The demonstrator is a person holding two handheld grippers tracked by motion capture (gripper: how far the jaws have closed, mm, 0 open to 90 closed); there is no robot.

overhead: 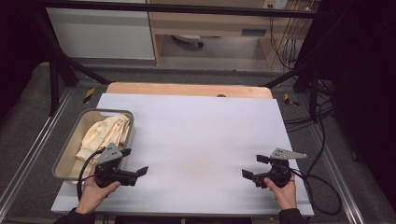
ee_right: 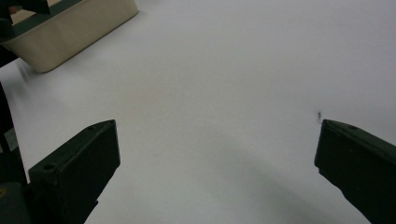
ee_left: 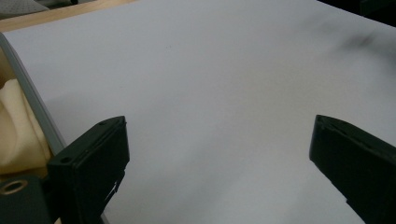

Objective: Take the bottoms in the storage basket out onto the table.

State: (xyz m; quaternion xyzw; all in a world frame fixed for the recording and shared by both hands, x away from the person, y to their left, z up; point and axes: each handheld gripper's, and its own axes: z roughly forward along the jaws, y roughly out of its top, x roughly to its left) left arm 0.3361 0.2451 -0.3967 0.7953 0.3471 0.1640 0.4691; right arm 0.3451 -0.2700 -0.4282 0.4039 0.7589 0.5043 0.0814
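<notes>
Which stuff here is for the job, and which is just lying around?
For the job:
- cream cloth
- grey bin holding it
- left gripper, open
- right gripper, open

Just lying about:
- cables on the floor
- white cabinet behind

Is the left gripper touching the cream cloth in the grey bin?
Apart. The left gripper view shows the left gripper open over bare white table, cream cloth off beside it in the grey bin.

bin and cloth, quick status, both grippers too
Left gripper open, empty, beside the bin. Right gripper open, empty, over bare white sheet. Cream cloth bunched in the bin, untouched. Nothing in the way.
</notes>
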